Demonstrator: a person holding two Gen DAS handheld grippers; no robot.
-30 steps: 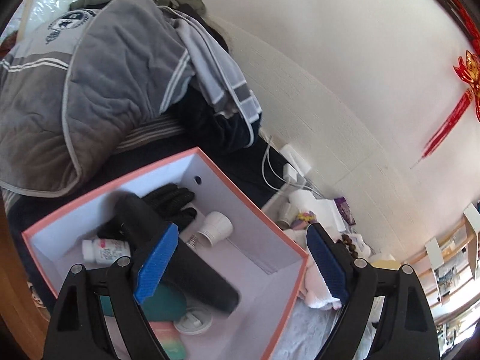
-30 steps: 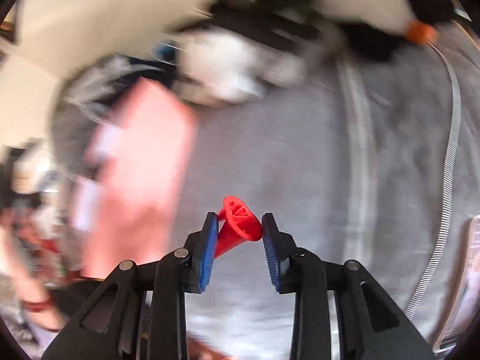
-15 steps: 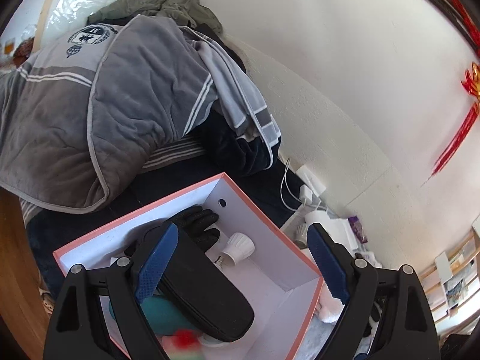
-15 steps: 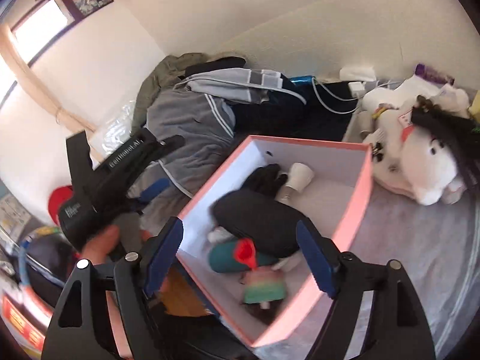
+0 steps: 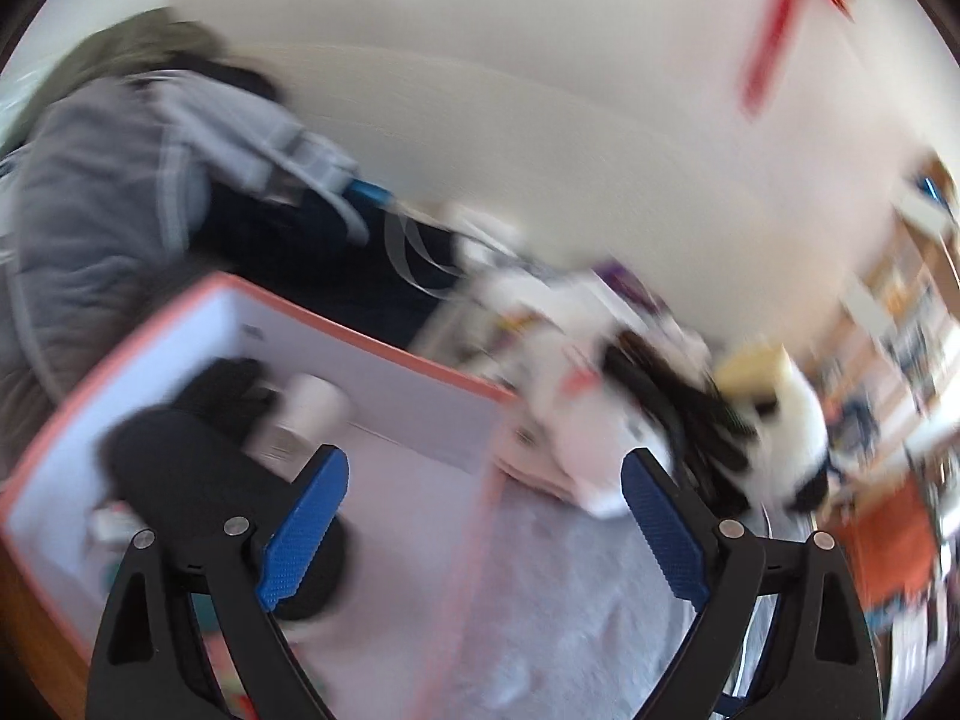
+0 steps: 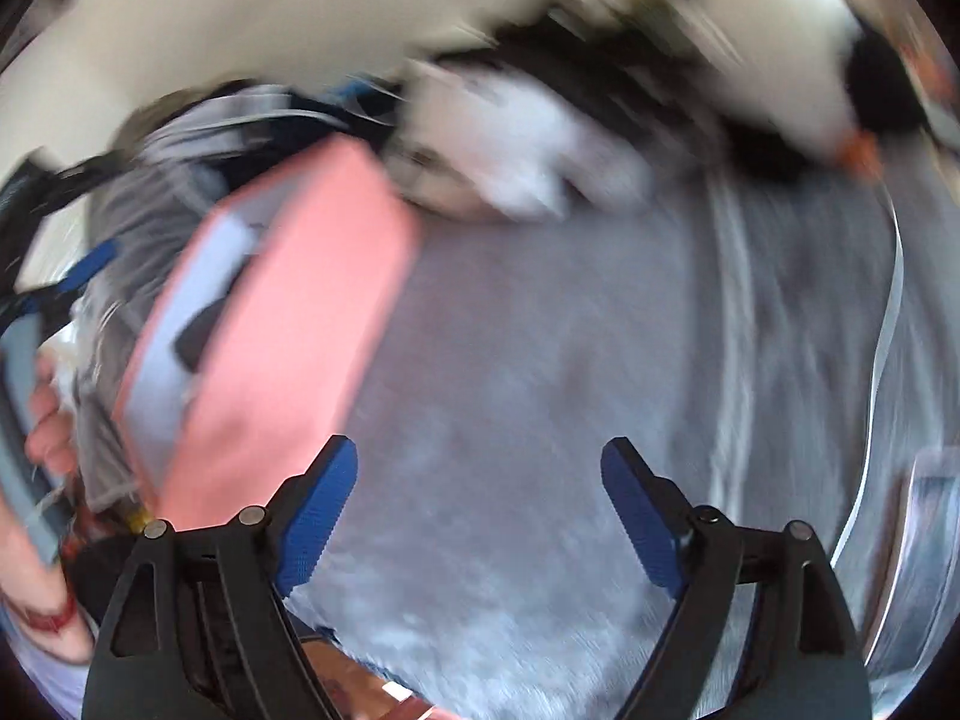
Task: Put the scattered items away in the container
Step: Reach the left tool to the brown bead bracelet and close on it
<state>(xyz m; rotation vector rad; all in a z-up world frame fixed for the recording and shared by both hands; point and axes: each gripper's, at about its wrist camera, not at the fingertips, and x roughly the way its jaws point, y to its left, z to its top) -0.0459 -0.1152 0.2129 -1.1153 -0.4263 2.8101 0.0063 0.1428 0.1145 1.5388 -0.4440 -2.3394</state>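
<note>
Searching for the next item, both grippers are empty: left gripper (image 5: 483, 519) and right gripper (image 6: 480, 510) are opening wide. The box (image 5: 384, 354) sits left on the blanket (image 6: 540, 360). Better to slow down before reaching for the plush toy (image 5: 606, 420).

Box (image 5: 384, 354) sits on the blanket (image 5: 570, 600); plush toy (image 5: 600, 420) just right of it, heaped clothes (image 5: 90, 210) behind left, wall (image 5: 540, 120) beyond.
</note>
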